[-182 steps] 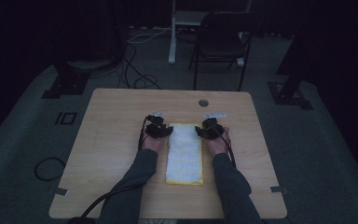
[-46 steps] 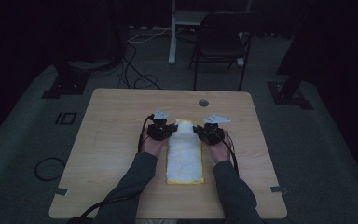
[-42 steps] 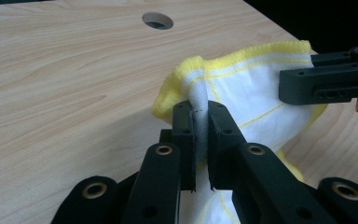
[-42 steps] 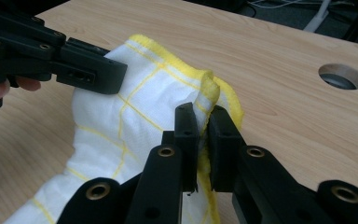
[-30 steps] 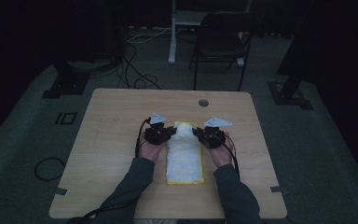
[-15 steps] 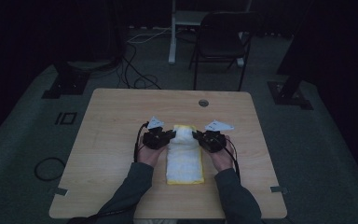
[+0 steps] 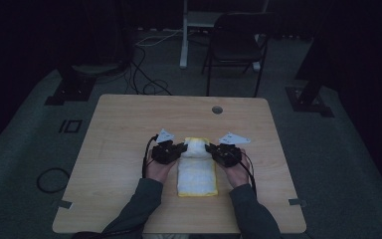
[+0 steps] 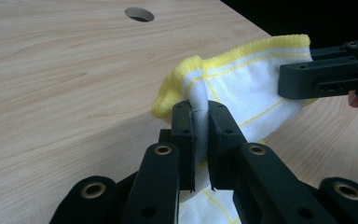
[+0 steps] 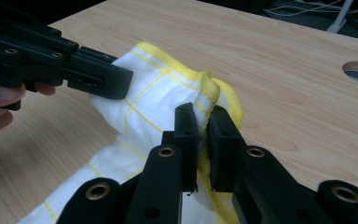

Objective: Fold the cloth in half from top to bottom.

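Lying between the two grippers, the folded cloth (image 7: 197, 167) has its far end pinched on either side by the left gripper (image 8: 201, 140) and right gripper (image 9: 203, 135), both clamped onto its yellow hem.

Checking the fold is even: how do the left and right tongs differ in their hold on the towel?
The left tongs pinch white cloth just below the towel's yellow hem; the right tongs bite on the hem itself. The left sits at the towel's left far corner, the right at its right. Both are shut, lifting the far end off the table.
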### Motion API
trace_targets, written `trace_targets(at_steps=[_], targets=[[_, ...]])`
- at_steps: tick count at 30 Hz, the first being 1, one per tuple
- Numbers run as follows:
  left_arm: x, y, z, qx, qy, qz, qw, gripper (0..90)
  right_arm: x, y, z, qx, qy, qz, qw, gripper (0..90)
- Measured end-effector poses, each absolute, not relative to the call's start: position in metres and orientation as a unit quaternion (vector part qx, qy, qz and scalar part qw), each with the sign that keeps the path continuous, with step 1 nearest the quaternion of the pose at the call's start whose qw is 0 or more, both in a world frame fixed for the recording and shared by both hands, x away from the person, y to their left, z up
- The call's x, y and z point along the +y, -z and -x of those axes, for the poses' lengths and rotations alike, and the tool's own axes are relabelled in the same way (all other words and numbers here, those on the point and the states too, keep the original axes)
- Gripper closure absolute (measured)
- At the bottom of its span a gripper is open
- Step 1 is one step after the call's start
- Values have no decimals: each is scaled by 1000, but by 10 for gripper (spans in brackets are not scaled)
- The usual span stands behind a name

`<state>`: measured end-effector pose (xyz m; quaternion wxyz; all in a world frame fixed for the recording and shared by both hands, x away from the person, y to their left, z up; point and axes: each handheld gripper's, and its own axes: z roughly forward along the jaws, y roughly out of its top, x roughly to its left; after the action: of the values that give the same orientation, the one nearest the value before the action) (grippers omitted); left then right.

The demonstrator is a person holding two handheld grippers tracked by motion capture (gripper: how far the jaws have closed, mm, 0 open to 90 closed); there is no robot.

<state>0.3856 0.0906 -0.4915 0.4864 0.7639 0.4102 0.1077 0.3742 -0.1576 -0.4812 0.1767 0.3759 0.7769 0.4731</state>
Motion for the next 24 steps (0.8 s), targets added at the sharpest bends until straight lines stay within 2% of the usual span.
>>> trace_targets(at_steps=[13,24], targets=[[95,497,-373,412,-94,-757,498,821,-157,487,-361,773,-480,-378,172,843],[106,496,-356,410,-97,-748,513,761,-161,496,-349,772,-481,-381,167,843]])
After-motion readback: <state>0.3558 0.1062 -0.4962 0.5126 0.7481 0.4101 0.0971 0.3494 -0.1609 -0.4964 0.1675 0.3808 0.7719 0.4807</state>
